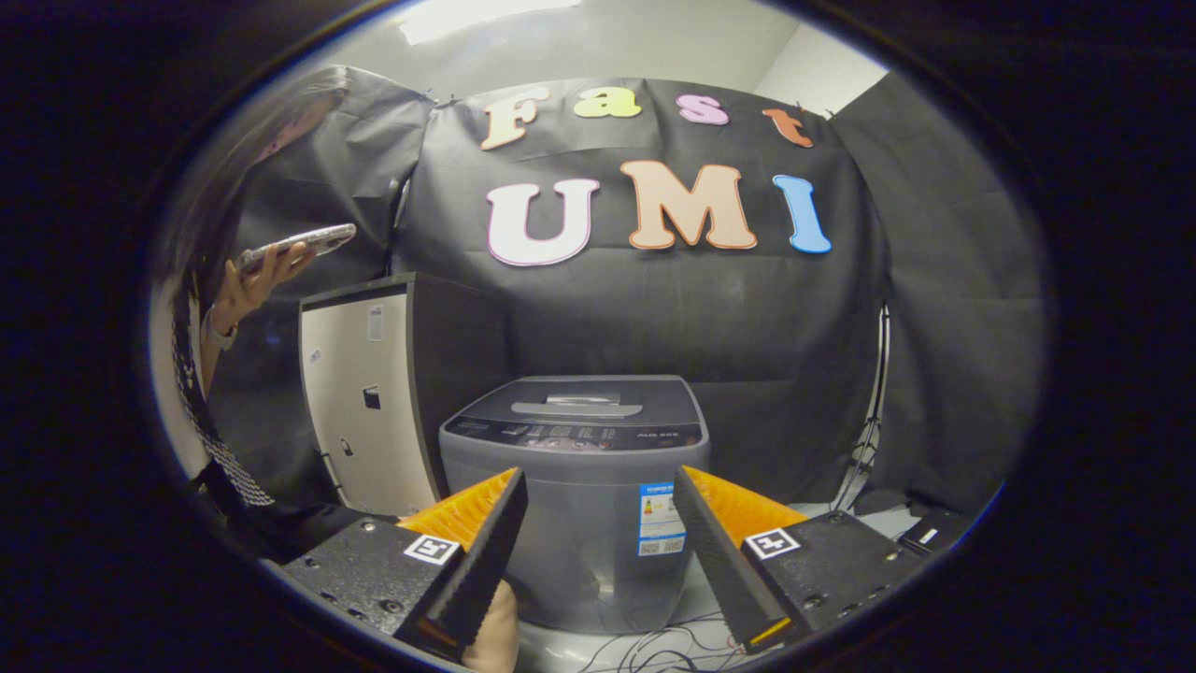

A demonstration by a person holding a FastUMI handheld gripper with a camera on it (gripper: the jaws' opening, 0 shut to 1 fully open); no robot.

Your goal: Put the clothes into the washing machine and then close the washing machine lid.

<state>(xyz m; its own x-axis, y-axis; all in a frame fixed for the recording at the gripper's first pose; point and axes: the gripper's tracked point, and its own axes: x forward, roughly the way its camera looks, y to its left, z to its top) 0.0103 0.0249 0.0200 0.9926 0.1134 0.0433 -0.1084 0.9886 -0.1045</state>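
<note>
Our gripper (598,523) jaws apart and empty, washing machine (575,495) lid (576,400) down — we risk loading nothing into a closed drum.

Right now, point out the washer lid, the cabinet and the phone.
Washer lid (577,397): gripper view, on the closed lid's top beside its handle, beyond the open fingers.
Cabinet (360,411): gripper view, on its pale front, left of the washer.
Phone (304,243): gripper view, on its edge, held in a person's hand.
</note>
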